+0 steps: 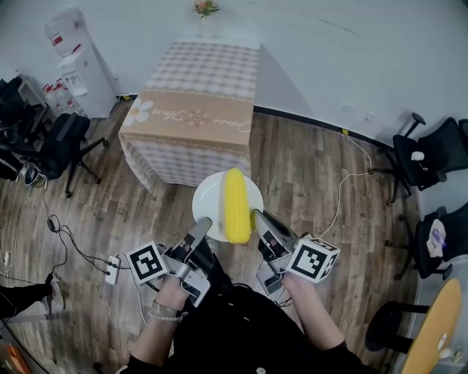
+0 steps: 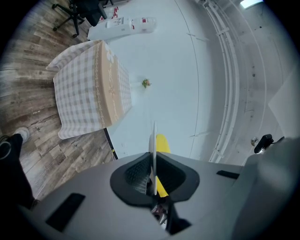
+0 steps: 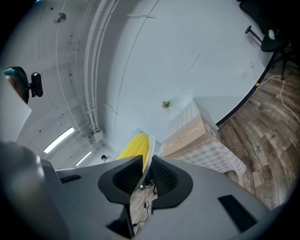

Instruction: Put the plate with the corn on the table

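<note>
My left gripper (image 1: 204, 223) and right gripper (image 1: 258, 216) both clamp the plate (image 1: 212, 196) rim. Table (image 1: 201, 73) at 12, well clear. Corn (image 1: 235, 204) runs 12–6.

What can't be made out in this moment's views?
Head view: near rim of the plate, covered by the left gripper and right gripper.
Both gripper views: plate seen edge-on; the jaws hide most of the corn.
Head view: flowers on the table, too small to identify.
</note>
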`<state>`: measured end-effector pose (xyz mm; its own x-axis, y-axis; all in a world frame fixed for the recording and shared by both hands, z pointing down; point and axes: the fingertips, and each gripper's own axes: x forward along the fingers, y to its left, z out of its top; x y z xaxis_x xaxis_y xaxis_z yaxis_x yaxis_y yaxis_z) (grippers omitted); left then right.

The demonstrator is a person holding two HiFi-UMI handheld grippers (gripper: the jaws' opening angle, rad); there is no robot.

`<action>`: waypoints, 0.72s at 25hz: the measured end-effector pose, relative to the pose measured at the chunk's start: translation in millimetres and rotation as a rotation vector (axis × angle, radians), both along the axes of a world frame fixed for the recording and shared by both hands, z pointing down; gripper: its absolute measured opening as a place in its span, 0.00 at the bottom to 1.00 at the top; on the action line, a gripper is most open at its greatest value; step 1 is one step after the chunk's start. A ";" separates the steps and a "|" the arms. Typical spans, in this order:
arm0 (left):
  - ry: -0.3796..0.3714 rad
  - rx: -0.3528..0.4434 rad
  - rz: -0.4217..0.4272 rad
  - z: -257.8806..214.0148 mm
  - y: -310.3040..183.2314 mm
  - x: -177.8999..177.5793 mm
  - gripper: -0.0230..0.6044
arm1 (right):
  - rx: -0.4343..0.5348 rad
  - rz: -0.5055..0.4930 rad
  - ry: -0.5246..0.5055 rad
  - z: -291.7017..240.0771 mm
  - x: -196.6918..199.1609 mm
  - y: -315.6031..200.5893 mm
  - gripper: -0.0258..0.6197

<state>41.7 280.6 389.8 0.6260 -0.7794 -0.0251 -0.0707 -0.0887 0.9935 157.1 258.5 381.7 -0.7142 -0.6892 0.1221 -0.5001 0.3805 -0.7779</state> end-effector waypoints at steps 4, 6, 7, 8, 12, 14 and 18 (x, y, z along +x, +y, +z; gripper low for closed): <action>-0.002 -0.001 0.019 -1.9 -23.2 -3.7 0.08 | -0.003 0.017 0.001 -1.5 -3.1 -20.5 0.18; 0.000 -0.005 0.028 -2.4 -33.4 -6.2 0.08 | -0.004 0.026 0.001 -2.1 -5.5 -30.0 0.18; 0.001 -0.008 0.032 -2.8 -38.6 -7.9 0.08 | -0.004 0.030 0.002 -2.7 -7.2 -34.8 0.18; 0.002 -0.009 0.036 -3.4 -44.0 -9.6 0.08 | -0.005 0.034 0.003 -3.2 -8.8 -39.6 0.18; -0.003 -0.014 0.056 -5.2 -66.5 -17.2 0.08 | -0.016 0.051 0.010 -4.3 -15.9 -60.0 0.18; -0.003 -0.016 0.063 -5.8 -77.9 -22.1 0.08 | -0.021 0.057 0.012 -4.9 -20.7 -70.4 0.18; -0.002 -0.021 0.078 -5.7 -101.9 -32.2 0.08 | -0.026 0.070 0.019 -5.2 -30.9 -92.5 0.18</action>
<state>9.4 178.7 384.1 0.6848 -0.7287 -0.0079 -0.0661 -0.0729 0.9951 126.2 166.0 376.5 -0.6616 -0.7339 0.1538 -0.5395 0.3234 -0.7774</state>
